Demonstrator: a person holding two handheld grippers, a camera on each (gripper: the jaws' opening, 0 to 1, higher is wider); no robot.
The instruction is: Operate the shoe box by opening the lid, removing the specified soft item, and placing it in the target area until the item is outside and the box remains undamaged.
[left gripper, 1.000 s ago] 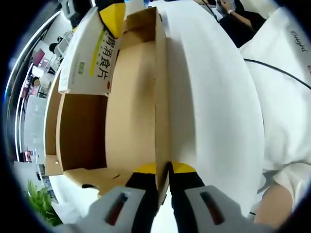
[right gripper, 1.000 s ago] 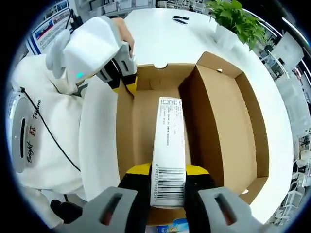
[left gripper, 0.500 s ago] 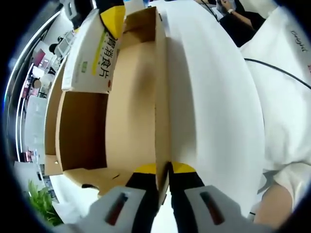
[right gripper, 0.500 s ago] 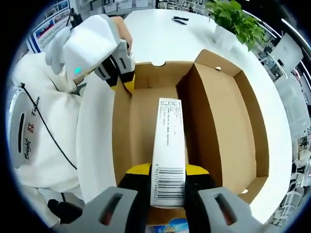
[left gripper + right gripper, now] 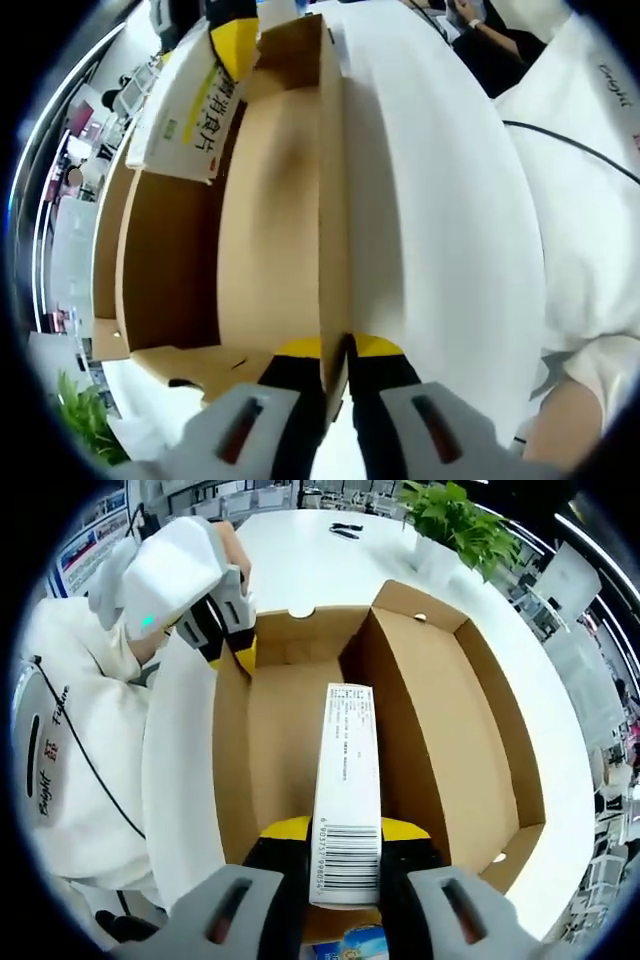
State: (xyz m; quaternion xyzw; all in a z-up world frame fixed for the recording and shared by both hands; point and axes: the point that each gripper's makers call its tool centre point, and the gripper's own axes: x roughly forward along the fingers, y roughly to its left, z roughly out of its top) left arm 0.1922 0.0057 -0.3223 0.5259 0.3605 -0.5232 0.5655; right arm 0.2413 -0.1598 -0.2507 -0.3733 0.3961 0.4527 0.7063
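Brown cardboard shoe box [image 5: 270, 230] takes the left and centre of the left gripper view, open, inside bare along its floor. Upper left of that view: a white carton [image 5: 190, 110] with green-yellow stripe and printed characters hangs tilted over the box's far end, pinched at its top by the right tongs [image 5: 232, 30], yellow tips visible. Lower centre: the left tongs [image 5: 337, 352] are closed down on the thin upright edge of the box's side wall, one yellow tip each side of the cardboard. Right of the wall runs the white worktop [image 5: 440, 230]; far right, a person's white garment with a dark cable across it.

Right gripper view, left side: the person's white sleeve and torso, lettering on the fabric. Upper left: the left tongs [image 5: 235, 650] with white housing, yellow tips clamped on the box wall at the far left corner of the shoe box [image 5: 440, 750]. Centre: the white carton [image 5: 347, 780], long narrow face up with small print and a barcode at the near end, held between the right tongs [image 5: 346, 832], which are closed on its near end; it sits above the box's left compartment, whether clear of the floor I cannot tell. Right of it, a cardboard wall, then the open lid half lying flat. Upper right: green potted plant [image 5: 455, 530] on the white worktop [image 5: 330, 565]; a small dark object lies near the top edge.
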